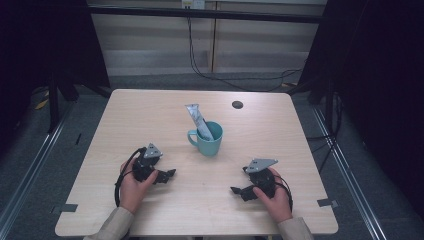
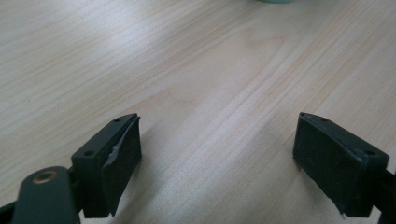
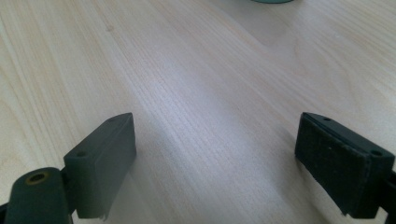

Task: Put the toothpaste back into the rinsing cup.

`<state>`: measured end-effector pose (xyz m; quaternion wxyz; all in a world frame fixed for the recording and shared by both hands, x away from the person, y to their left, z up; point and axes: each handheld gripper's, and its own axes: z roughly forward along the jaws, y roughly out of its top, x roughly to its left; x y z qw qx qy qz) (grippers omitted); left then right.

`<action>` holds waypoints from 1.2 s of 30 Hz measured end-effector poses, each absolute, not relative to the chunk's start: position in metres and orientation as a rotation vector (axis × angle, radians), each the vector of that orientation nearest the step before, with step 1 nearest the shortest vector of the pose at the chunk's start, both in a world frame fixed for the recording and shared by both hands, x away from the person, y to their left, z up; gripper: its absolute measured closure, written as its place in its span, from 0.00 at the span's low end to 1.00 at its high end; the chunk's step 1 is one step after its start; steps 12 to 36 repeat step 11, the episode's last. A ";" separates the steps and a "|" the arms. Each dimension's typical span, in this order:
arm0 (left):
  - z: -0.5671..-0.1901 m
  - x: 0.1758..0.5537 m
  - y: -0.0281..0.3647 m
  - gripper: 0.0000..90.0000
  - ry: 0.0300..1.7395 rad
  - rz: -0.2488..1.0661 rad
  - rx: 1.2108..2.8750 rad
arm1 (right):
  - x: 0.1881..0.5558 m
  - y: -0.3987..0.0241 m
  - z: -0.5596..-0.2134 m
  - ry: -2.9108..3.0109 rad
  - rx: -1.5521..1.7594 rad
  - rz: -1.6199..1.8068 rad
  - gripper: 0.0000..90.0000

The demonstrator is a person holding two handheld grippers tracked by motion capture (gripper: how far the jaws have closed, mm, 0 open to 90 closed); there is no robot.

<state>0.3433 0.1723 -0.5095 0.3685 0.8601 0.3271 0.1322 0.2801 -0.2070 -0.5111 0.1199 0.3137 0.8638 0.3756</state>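
My left gripper [image 1: 167, 174] sits low over the near-left part of the table [image 1: 150, 110], held in my left hand [image 1: 131, 185]. Jaws wide apart, nothing between them. In the left gripper view [image 2: 217, 154] bare wood grain shows in the gap. The pad on the left-hand jaw there looks frayed and peeling at its edge.

My right gripper [image 1: 239, 191] is at the near-right, in my right hand [image 1: 274, 197], also just above the wood. Jaws spread wide, clamping nothing. In the right gripper view [image 3: 215, 154] only tabletop lies between the jaws. Both grippers point inward toward the table's middle, well apart from each other. Grey three-cornered plate on top of each, cables trailing back along my hands.

Further out, between the two grippers and past them, the teal mug [image 1: 209, 140] stands upright near the table's centre, handle toward the left. Neither gripper touches it. Its lower edge just clips the top border of each gripper view [image 2: 275, 1] [image 3: 273, 1]. A silver packet [image 1: 198, 119] stands in the mug, leaning up and to the left, top end well above the rim.

Beyond that, a small dark round spot [image 1: 237, 104] on the far side of the tabletop. Cables hang on the wall behind.
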 end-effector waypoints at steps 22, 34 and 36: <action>-0.511 0.344 0.167 0.01 0.806 0.308 2.251 | 0.280 -0.207 -0.511 2.524 0.917 1.097 0.13; -0.511 0.344 0.167 0.01 0.806 0.308 2.251 | 0.280 -0.207 -0.511 2.524 0.917 1.097 0.13; -0.511 0.344 0.167 0.01 0.806 0.308 2.251 | 0.280 -0.207 -0.511 2.524 0.917 1.097 0.13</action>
